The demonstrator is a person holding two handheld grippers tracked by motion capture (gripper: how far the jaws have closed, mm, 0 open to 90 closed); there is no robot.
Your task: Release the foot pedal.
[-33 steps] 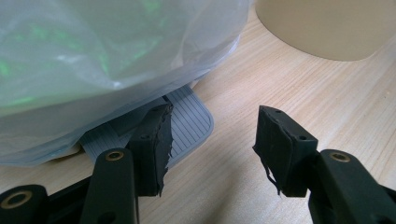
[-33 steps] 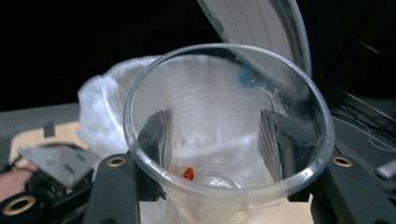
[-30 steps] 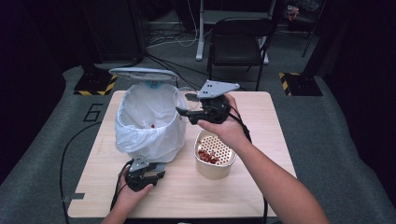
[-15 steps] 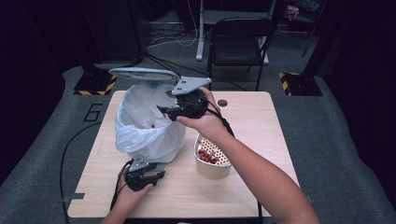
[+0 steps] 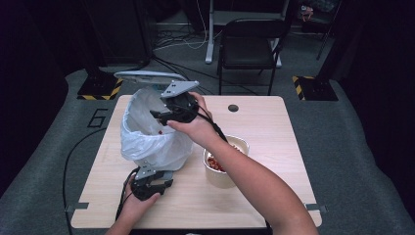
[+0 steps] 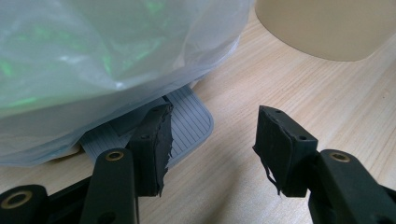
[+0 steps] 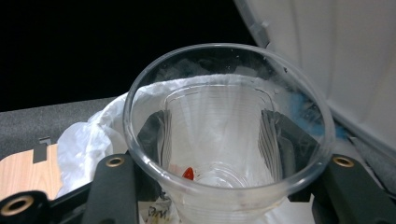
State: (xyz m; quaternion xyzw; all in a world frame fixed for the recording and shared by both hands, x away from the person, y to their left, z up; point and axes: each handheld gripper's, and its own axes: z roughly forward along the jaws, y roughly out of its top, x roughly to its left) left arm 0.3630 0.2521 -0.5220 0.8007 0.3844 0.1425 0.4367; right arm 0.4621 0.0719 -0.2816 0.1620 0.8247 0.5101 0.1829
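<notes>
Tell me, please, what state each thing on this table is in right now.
Bin lid: raised open.
Bin bag: lining the bin, mouth open.
Pedal: one jaw of the left claw on it.
Left claw: open, holding nothing.
Right claw: shut on the cup.
Cup: held above the bag, one red bit inside.
Paper bowl: upright, red bits inside.

Light wooden table (image 5: 274,161) with rounded corners and a small round hole (image 5: 233,107) near the far edge. Standing directly on it: a bin lined with a white plastic bag (image 5: 147,142) at the left, and just beside, a beige bowl (image 5: 226,171).
</notes>
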